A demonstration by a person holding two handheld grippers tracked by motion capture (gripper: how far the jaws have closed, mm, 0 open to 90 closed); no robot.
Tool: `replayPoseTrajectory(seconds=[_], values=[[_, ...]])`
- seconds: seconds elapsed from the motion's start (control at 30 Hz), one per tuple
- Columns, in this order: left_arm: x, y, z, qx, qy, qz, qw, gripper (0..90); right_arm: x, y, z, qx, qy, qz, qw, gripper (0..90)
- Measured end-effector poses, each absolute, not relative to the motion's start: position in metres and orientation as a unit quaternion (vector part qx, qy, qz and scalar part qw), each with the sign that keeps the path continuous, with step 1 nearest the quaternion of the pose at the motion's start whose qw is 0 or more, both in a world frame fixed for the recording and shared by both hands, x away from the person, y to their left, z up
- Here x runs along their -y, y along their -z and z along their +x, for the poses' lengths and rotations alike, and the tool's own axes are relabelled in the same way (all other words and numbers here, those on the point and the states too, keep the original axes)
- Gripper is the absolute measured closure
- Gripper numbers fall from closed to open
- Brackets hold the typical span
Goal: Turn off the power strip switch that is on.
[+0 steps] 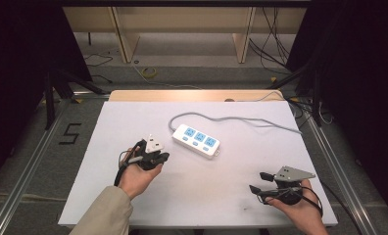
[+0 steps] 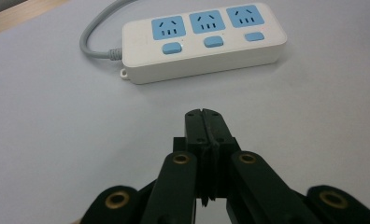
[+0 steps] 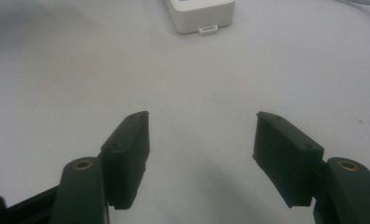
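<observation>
Nearest you, your right gripper (image 1: 258, 182) rests low at the table's (image 1: 133, 196) near right, jaws spread wide with nothing between them; your hand hides its rear body. In the right gripper view the frame's top edge cuts the power strip (image 3: 202, 14) down to one end. Your left gripper (image 2: 205, 122) sits further in, jaws pressed together and empty; in the high view its tips are hard to pick out against the dark body. Just beyond it lies the white three-socket strip, untouched, angled near the table's middle. Its grey cable (image 1: 231, 119) trails off the far right edge.
</observation>
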State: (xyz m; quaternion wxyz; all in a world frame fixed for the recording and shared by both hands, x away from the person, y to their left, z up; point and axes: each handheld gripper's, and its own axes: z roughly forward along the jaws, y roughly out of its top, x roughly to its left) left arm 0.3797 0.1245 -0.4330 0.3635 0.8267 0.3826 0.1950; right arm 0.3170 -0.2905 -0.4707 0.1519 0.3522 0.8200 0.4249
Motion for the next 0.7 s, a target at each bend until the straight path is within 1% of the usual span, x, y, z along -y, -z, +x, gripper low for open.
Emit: replayPoseTrajectory(seconds=[0.7], values=[[-0.113,0.433,0.390,-0.382,-0.190,0.830,0.359,89.9,0.291,0.471,0.317,-0.821,-0.423,0.352,0.151,36.8]])
